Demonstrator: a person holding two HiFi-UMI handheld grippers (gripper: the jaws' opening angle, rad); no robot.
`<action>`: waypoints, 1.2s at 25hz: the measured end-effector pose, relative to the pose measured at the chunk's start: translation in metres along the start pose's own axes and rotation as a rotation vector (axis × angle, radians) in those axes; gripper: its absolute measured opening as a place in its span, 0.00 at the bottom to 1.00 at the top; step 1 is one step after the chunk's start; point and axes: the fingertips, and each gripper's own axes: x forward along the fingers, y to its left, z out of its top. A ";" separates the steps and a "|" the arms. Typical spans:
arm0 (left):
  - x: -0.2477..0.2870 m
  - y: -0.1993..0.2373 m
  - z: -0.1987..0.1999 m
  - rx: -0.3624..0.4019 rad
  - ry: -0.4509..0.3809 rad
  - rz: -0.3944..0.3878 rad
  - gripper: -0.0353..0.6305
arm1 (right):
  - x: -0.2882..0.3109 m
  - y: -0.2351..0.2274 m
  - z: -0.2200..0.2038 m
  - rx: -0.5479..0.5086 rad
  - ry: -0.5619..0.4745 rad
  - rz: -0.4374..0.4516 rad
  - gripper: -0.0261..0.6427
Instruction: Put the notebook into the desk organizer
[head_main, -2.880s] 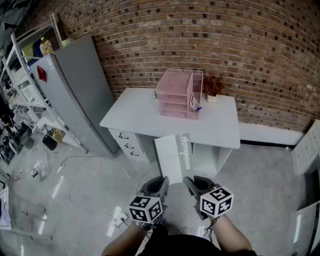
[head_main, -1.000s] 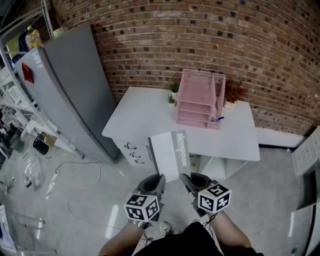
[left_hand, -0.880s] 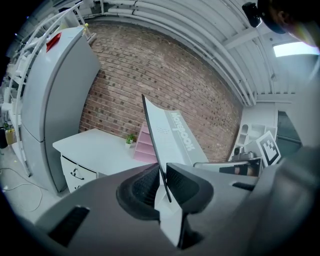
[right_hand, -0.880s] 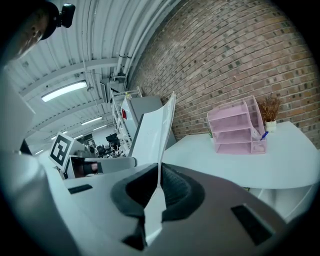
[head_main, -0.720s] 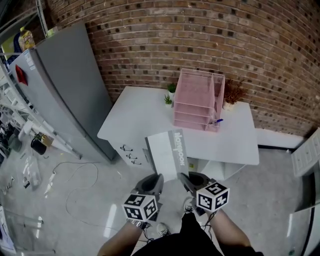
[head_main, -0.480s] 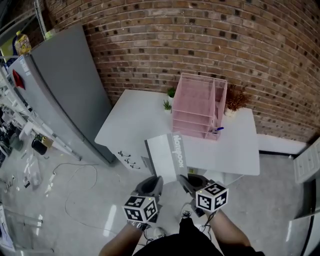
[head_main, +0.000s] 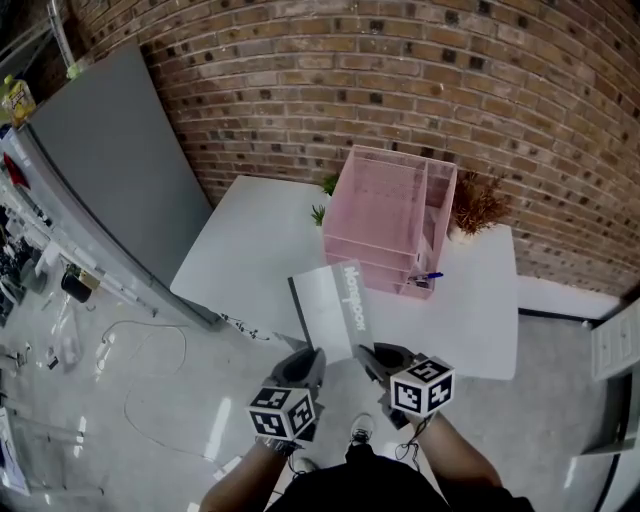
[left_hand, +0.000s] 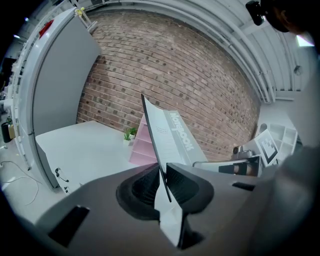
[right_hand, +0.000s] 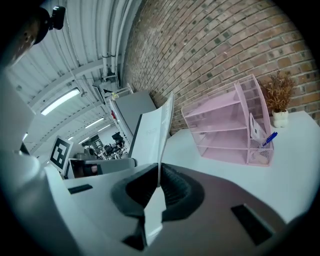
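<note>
A grey-and-white notebook (head_main: 331, 307) is held in the air by both grippers, just before the white desk's near edge. My left gripper (head_main: 306, 363) is shut on its near left corner; in the left gripper view the notebook (left_hand: 170, 137) rises from the jaws. My right gripper (head_main: 372, 357) is shut on the near right corner; the notebook (right_hand: 152, 134) stands edge-on there. The pink mesh desk organizer (head_main: 388, 222) with several shelves stands on the desk beyond the notebook, also seen as the organizer (right_hand: 230, 122) in the right gripper view and the organizer (left_hand: 141, 146) in the left one.
The white desk (head_main: 255, 258) stands against a brick wall. A dried plant in a pot (head_main: 478, 205) sits right of the organizer, a small green plant (head_main: 320, 212) left of it. A blue pen (head_main: 427, 277) sticks out of the organizer's side pocket. A grey cabinet (head_main: 100, 170) stands left.
The view has come closer to the desk: desk and organizer loom larger and nearer. The notebook stays gripped by both grippers and now reaches over the desk's front edge.
</note>
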 end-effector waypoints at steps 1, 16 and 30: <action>0.007 0.000 -0.001 -0.003 0.004 0.005 0.12 | 0.001 -0.007 0.001 0.003 0.006 0.003 0.06; 0.072 -0.010 -0.017 -0.020 0.091 0.044 0.12 | 0.005 -0.077 -0.006 0.091 0.068 0.029 0.06; 0.106 0.010 -0.034 -0.019 0.190 0.009 0.12 | 0.027 -0.108 -0.026 0.248 0.098 -0.006 0.06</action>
